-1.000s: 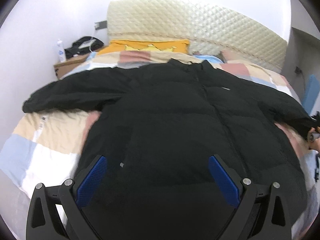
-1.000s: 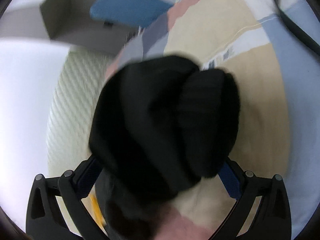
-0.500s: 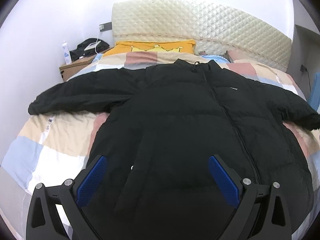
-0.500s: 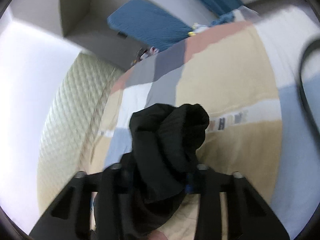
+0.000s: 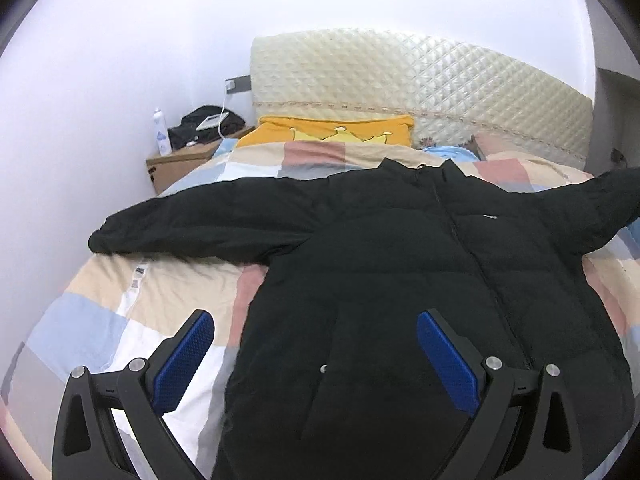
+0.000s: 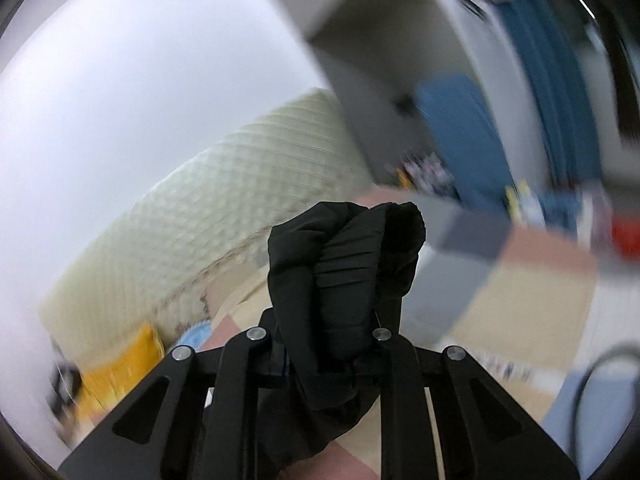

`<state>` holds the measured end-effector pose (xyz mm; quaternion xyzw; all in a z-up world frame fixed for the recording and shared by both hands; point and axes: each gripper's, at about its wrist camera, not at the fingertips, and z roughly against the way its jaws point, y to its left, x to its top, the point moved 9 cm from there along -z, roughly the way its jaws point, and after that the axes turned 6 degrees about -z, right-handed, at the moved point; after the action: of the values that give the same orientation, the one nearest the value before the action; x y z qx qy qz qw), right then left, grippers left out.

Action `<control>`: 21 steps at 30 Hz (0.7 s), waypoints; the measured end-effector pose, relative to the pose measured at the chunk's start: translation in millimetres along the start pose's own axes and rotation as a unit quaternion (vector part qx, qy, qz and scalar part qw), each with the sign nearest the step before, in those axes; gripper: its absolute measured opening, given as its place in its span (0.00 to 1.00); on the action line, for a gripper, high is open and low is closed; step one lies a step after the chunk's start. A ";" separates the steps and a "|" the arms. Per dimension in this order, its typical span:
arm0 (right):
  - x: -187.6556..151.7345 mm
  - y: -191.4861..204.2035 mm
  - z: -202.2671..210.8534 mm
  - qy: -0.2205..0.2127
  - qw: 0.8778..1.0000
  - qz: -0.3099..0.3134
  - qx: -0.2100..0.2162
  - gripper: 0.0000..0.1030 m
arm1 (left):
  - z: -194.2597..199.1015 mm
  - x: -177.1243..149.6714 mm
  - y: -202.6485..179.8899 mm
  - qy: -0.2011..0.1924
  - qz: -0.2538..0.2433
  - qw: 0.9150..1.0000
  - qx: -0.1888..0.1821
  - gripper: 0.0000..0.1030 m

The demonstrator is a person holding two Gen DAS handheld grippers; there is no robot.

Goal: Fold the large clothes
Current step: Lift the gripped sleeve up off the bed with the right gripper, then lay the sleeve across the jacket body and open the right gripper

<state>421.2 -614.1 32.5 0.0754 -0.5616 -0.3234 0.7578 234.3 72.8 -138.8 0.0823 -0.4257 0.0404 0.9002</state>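
Left wrist view: the black jacket [image 5: 400, 280] lies spread over the bed [image 5: 120, 320], with bare quilt at lower left; the left hand-held gripper [image 5: 316, 356] hangs wide open above the hem, gripping nothing.

Right wrist view: the right hand-held gripper [image 6: 320, 344] has just closed, clamping the jacket's cuff [image 6: 344, 272] at frame centre.

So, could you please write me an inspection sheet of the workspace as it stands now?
Surface: bed with patchwork duvet.
Job's things: black puffer jacket spread front up, zipped; one sleeve lies flat, the other sleeve's cuff is lifted.
Clutter: yellow pillow; bottle and dark bag on a cardboard box.
Grippers: left hand-held gripper open over the hem; right hand-held gripper just closed on the cuff.
Cables: white cable from a wall socket.
Surroundings: quilted headboard, white wall.
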 end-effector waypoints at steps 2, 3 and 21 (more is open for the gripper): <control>3.4 50.0 14.6 -0.009 0.998 0.061 0.016 0.20 | -0.9 -1.5 5.5 0.004 0.005 1.000 0.001 0.99; 3.7 70.6 20.2 -0.013 0.996 0.088 0.022 0.20 | -1.9 -2.5 7.1 0.008 0.009 1.000 -0.003 0.99; -221.4 422.0 117.8 0.063 0.920 0.300 0.246 0.21 | 32.7 3.7 64.8 -0.055 0.056 0.997 -0.006 0.99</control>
<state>450.9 -128.6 98.5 0.1079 -0.5707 0.0728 0.8107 202.5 130.6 -108.1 0.0550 -0.4786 0.0837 0.8723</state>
